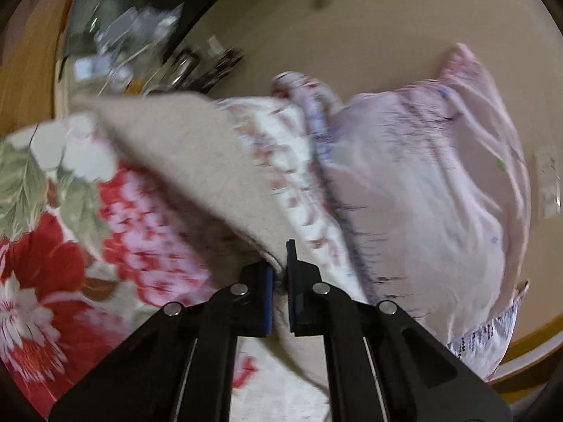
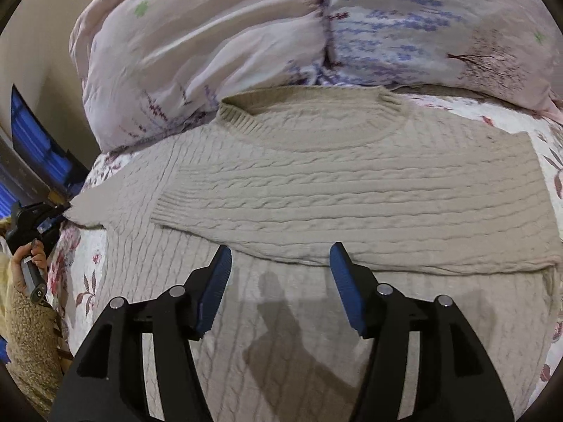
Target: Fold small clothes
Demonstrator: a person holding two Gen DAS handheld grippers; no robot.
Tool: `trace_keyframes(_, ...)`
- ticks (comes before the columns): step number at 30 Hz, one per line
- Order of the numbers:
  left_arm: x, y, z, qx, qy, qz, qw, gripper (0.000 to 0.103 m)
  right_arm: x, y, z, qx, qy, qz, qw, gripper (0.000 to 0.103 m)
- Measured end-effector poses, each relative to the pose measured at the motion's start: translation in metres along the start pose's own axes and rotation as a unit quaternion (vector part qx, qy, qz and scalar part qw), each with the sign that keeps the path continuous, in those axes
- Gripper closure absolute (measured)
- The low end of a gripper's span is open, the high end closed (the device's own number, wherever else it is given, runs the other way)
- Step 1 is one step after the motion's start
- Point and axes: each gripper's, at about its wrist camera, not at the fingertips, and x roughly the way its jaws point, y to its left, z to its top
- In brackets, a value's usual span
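Note:
A beige cable-knit sweater (image 2: 316, 190) lies flat on the bed, neck toward the pillows, with its right sleeve folded across the chest. My right gripper (image 2: 279, 263) is open and empty, hovering just above the sweater's body below the folded sleeve. My left gripper (image 1: 279, 270) is shut on the sweater's other sleeve (image 1: 183, 147) and holds it lifted off the bed; the view is blurred. In the right wrist view the left gripper (image 2: 38, 218) shows at the far left edge, at the tip of that sleeve.
A floral bedspread (image 1: 52, 246) covers the bed. Pale pink pillows (image 2: 211, 35) with purple print lie behind the sweater's neck. A cluttered shelf or table (image 1: 123, 45) stands beyond the bed. A beige wall (image 1: 352, 17) is behind.

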Motion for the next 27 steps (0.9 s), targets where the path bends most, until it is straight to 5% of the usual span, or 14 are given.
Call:
trace_keyframes(5,-0.009,-0.074,-0.032,0.084,-0.004,-0.053,0.9951,0.098,-0.016,-0.019,0.002,0.022,-0.017,0.002,1.0,0.043)
trace_keyframes(9,-0.001,-0.142,-0.085,0.17,0.031,-0.107,0.9791,0.098,-0.025,-0.034,-0.001,0.039,-0.025,-0.001,0.999,0.043)
trace_keyframes(15,0.036,-0.223,-0.214,0.299,0.124,-0.171,0.9307,0.098,-0.033,-0.055,-0.011,0.064,-0.034,-0.011,0.997,0.043)
trace_keyframes(22,0.092,-0.23,-0.322,0.346,0.257,-0.156,0.8888,0.09,-0.041,-0.079,-0.019,0.087,-0.038,-0.039,0.995,0.043)
trace_keyframes(27,0.078,-0.207,-0.299,0.309,0.263,-0.179,0.8963,0.059,-0.048,-0.062,-0.012,0.034,-0.051,-0.041,0.997,0.043)
